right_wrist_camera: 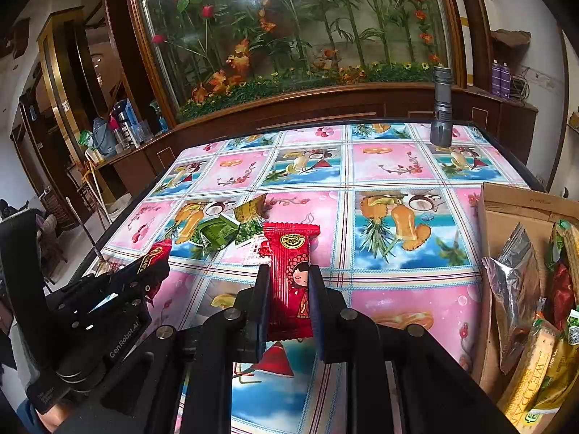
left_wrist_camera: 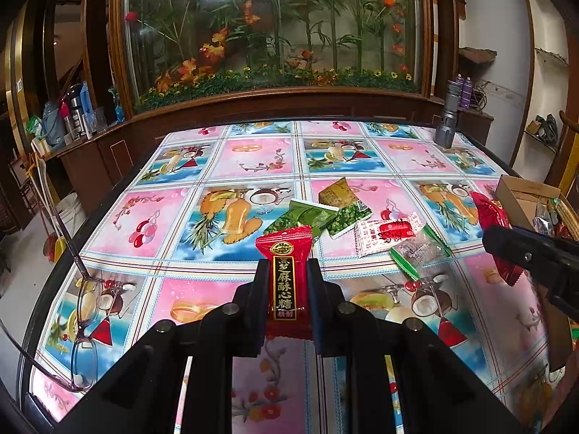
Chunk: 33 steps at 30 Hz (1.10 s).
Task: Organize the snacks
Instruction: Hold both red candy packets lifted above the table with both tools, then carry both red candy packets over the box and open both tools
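Observation:
My left gripper (left_wrist_camera: 286, 271) is shut on a red sesame candy packet (left_wrist_camera: 285, 278) with a black and gold label, held above the table. My right gripper (right_wrist_camera: 289, 278) is shut on a red candy packet (right_wrist_camera: 289, 275) with a cartoon girl on it. Loose snacks lie mid-table: green packets (left_wrist_camera: 311, 215), a yellow-green packet (left_wrist_camera: 334, 191), a white and red packet (left_wrist_camera: 387, 233) and a clear green-edged wrapper (left_wrist_camera: 416, 249). A cardboard box (right_wrist_camera: 506, 217) at the right holds several snacks. The left gripper shows in the right wrist view (right_wrist_camera: 155, 264), the right gripper in the left wrist view (left_wrist_camera: 535, 256).
A grey flashlight (left_wrist_camera: 447, 117) stands upright at the table's far right corner. A pair of glasses (left_wrist_camera: 85, 322) lies near the table's left edge. A wooden cabinet with a glass plant display (left_wrist_camera: 275, 36) stands behind the table.

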Each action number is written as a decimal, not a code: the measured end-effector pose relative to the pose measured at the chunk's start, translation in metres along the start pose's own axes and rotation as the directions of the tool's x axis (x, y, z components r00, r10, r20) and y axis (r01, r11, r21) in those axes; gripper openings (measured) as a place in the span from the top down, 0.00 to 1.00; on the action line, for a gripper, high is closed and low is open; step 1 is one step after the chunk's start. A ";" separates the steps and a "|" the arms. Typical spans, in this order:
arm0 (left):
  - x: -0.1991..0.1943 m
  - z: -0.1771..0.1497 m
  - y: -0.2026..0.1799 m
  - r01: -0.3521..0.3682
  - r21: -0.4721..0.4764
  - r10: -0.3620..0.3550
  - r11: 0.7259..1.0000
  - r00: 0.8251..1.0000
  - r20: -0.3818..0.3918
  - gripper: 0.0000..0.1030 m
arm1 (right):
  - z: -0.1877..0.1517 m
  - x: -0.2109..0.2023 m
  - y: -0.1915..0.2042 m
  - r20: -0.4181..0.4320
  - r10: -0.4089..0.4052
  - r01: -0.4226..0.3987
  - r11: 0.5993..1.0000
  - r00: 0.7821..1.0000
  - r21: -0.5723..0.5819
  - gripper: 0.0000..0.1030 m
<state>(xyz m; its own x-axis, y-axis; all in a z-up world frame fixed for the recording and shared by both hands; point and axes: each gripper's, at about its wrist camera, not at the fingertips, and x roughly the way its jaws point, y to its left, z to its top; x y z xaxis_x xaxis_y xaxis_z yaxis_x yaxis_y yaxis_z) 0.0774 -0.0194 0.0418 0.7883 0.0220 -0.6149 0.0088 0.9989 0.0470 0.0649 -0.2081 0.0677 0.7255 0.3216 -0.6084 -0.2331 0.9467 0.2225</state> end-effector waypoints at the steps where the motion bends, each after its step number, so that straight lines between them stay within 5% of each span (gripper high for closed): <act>1: 0.000 0.000 0.000 -0.001 -0.001 0.001 1.000 1.000 0.001 0.82 | 0.000 0.000 0.000 0.002 -0.001 0.001 1.000 1.000 0.002 0.79; 26: -0.010 0.003 -0.010 0.050 0.014 -0.051 0.999 0.998 0.042 0.82 | 0.018 -0.030 -0.040 0.080 -0.054 0.043 0.989 0.995 0.141 0.79; 33: -0.011 0.001 -0.009 0.056 0.018 -0.057 0.998 0.997 0.042 0.82 | 0.028 -0.058 -0.073 0.141 -0.123 0.090 0.971 0.982 0.221 0.80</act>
<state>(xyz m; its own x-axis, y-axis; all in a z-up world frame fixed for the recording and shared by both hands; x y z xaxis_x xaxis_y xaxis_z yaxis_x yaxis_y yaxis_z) 0.0698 -0.0288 0.0491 0.8120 -0.0364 -0.5826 0.0639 0.9976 0.0267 0.0575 -0.2967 0.1079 0.8324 0.1970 -0.5180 -0.0181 0.9439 0.3298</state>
